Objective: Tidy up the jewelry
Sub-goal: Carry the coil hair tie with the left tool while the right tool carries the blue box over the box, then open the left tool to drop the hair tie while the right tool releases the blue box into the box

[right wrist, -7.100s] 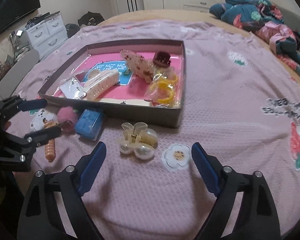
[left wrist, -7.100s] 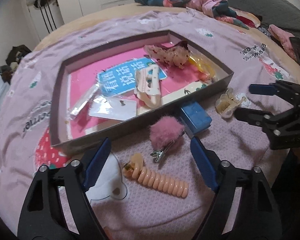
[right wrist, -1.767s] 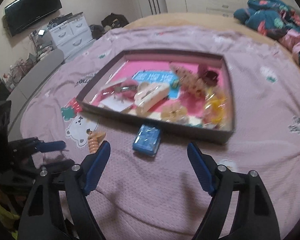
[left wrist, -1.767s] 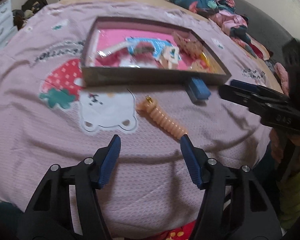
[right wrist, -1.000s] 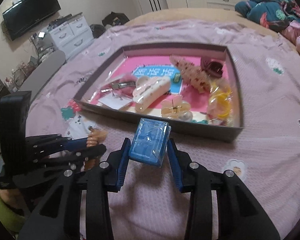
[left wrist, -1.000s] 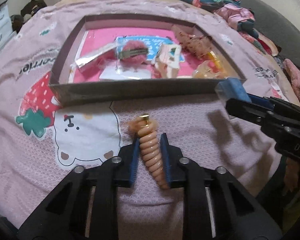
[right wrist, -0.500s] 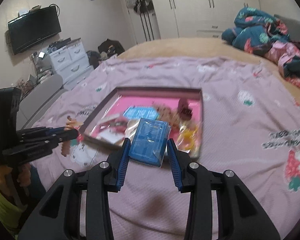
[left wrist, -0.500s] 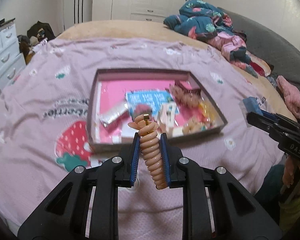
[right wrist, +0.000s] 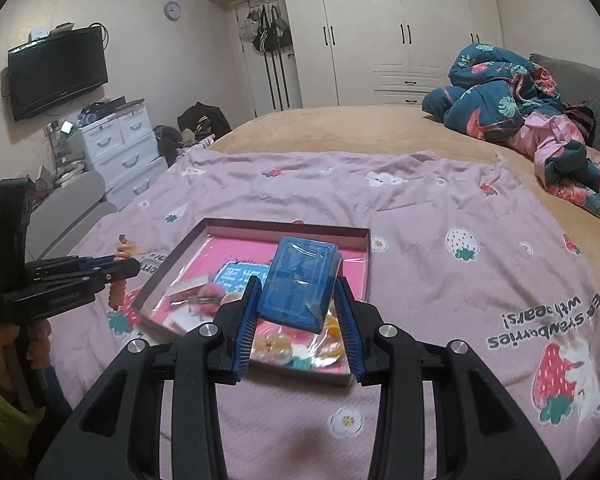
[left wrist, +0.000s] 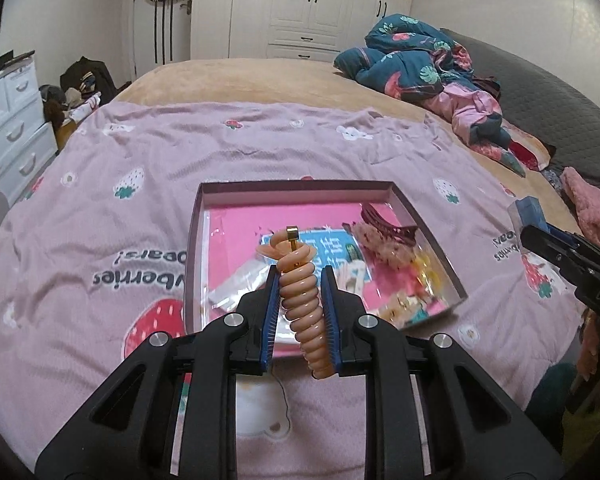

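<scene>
Two hand-held grippers, each loaded, both raised above the bed. Left hand-held gripper (left wrist: 300,312) clamped on one peach spiral hair tie (left wrist: 302,300), coil standing roughly upright between the pads, long axis running along the fingers, gold clasp at the top end. Right hand-held gripper (right wrist: 298,320) closed on one blue plastic-wrapped box (right wrist: 302,282), held by its two long sides, flat face toward the camera, tilted a little.

One open shallow box (left wrist: 194,248) lying on the pink strawberry blanket (left wrist: 100,200), ahead of and below both loads. From the left wrist view, tray straight ahead, its near wall hidden behind the fingers, hair tie seen against its middle. From the right wrist view, tray likewise directly beyond the fingers, blue box seen against its right half. Neither hand clearly nearer; left perhaps a touch more square-on to the tray's centre.

Inside the tray, counted as far as visible: one dark red claw clip (left wrist: 384,226) at the far right, one speckled pale hair clip (left wrist: 384,254) just beside it, one blue printed card (left wrist: 332,248) on the pink liner, one clear packet (left wrist: 236,284) at the left, some yellow wrapped pieces (left wrist: 430,276) along the right wall, number not readable. One pink fluffy clip (right wrist: 204,296) visible from the right wrist view.

Likely next: lower forward and down, release over bare pink liner at the tray's far left.
</scene>
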`<state>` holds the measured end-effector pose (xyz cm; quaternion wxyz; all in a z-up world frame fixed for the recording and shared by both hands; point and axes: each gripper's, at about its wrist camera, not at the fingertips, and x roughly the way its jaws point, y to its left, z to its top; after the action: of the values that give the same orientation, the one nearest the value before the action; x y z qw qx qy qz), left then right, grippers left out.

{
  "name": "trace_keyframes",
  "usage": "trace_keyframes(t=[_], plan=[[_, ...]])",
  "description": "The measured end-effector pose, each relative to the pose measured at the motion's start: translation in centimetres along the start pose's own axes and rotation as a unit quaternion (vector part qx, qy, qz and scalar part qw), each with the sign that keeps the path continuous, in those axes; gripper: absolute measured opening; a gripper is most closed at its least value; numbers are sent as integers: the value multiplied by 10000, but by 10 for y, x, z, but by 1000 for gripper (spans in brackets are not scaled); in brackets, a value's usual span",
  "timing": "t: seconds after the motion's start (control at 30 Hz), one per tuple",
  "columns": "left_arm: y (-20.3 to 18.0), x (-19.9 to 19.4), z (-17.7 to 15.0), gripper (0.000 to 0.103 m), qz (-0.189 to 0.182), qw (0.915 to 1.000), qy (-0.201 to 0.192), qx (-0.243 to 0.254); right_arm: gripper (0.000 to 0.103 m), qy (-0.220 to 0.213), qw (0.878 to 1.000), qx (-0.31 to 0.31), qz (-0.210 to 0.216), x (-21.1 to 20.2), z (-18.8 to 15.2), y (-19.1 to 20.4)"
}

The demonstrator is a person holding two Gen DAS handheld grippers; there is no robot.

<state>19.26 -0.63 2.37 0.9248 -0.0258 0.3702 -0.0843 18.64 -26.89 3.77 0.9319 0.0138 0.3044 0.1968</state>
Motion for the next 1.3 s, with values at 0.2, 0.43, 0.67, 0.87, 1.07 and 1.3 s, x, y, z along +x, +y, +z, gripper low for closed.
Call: trace_keyframes(t=[0.2,0.43,0.67,0.87,1.07,1.3], plan=[[3,24,2,13,-8,9999,125,-44,36,237,9997,18,29,33,1,-3],[10,60,-14,13,-17,9987,511,-93,36,869,9962,-8,28,90,-22,3],[15,76,-23,14,-1,9972,743,-103,36,1285,9917,-43,-18,117,-42,6],[16,77,-26,14,3,9970,765,-118,41,1360,9907,34,17,117,-46,4],[16,69,-23,21,1,9976,684,-108,60,1125,9936,55,15,93,-40,4],[13,34,-15,40,13,9993,347,-114,75,674,9977,114,35,45,-32,7]])
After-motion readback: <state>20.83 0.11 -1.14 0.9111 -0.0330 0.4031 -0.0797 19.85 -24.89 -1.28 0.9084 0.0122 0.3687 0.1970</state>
